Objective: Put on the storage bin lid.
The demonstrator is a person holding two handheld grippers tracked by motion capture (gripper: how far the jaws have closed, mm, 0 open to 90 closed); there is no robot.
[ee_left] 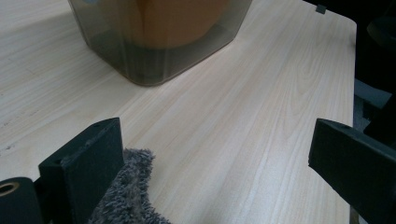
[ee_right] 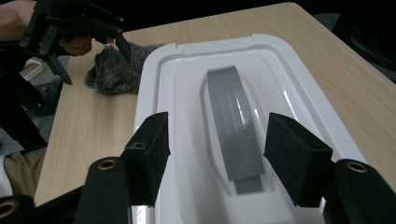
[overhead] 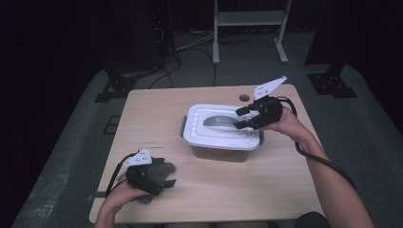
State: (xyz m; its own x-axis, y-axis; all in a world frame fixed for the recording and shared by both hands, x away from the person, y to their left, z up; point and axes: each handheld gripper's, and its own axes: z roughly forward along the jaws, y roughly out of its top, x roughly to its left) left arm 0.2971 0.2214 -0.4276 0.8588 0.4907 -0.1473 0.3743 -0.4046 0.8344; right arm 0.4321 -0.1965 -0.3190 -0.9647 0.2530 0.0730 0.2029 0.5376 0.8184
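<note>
High view: grey cloth (overhead: 159,172) beside bin lid (overhead: 209,134) — well apart.

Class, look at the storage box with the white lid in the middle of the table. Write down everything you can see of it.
The box stands upright near the middle of the wooden table. Its body looks like smoky translucent plastic with rounded corners; something orange shows through the wall. The white lid sits closed on top, with a raised rim and a recessed centre holding a grey handle. The right gripper hovers at the handle's end, jaws apart and not pressing on it.
</note>
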